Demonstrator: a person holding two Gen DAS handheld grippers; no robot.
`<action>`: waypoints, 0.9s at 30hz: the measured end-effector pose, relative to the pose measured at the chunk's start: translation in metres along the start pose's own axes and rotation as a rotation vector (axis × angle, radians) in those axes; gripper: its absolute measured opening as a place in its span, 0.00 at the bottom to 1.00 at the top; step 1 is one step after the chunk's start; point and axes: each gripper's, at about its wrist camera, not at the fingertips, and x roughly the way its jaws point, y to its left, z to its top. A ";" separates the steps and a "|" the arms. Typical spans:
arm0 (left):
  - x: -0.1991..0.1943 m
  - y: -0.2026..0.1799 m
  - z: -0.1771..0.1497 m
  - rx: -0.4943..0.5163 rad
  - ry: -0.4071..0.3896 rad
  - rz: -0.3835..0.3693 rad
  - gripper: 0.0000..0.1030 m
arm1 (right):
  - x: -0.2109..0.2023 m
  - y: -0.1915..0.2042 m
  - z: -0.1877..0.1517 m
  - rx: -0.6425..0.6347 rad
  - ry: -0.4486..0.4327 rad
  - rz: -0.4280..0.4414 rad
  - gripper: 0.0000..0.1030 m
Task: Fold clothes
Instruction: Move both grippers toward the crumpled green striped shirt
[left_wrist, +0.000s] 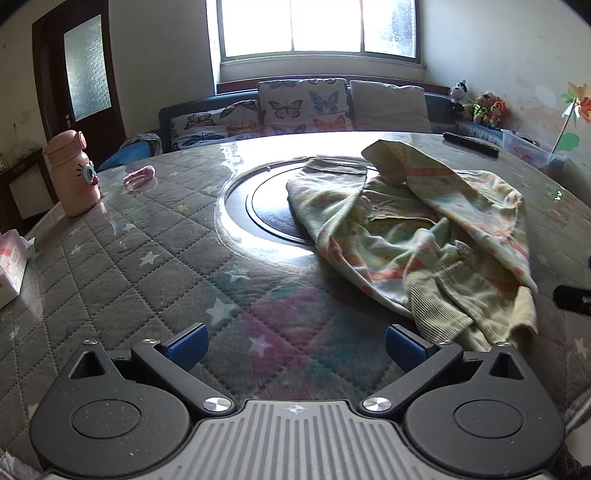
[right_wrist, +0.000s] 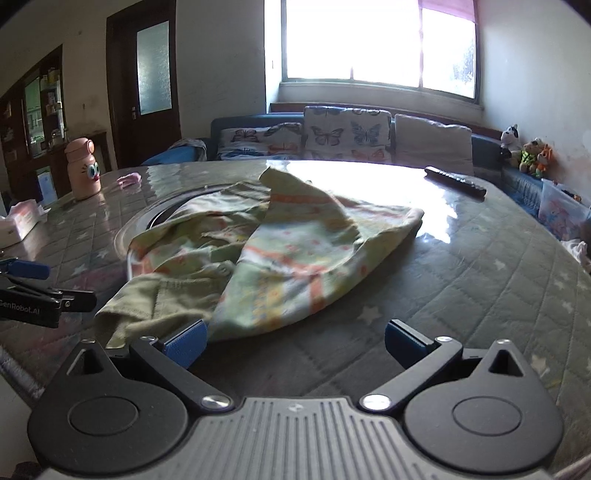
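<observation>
Lying crumpled, garment (right_wrist: 258, 251) leaves table (right_wrist: 480, 280) edge bare.

tissue box (left_wrist: 11, 266) cut off at left edge, turntable (left_wrist: 258, 206) partly under garment (left_wrist: 424, 236)

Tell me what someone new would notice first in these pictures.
A crumpled, pastel-patterned garment lies in a heap on the round quilted table, partly over the dark turntable at its middle. Both grippers, left and right, hang open just short of its near edge, holding nothing. A pink bottle with cartoon eyes stands at the table's far left.
</observation>
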 end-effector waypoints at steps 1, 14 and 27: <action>0.000 -0.001 0.000 0.001 -0.001 0.000 1.00 | 0.000 0.004 0.000 -0.002 0.008 -0.004 1.00; -0.014 -0.017 -0.010 0.051 0.002 -0.024 1.00 | -0.012 0.020 -0.014 0.028 0.064 0.105 1.00; -0.013 -0.033 -0.014 0.092 0.014 -0.048 1.00 | -0.010 0.021 -0.017 0.031 0.089 0.114 1.00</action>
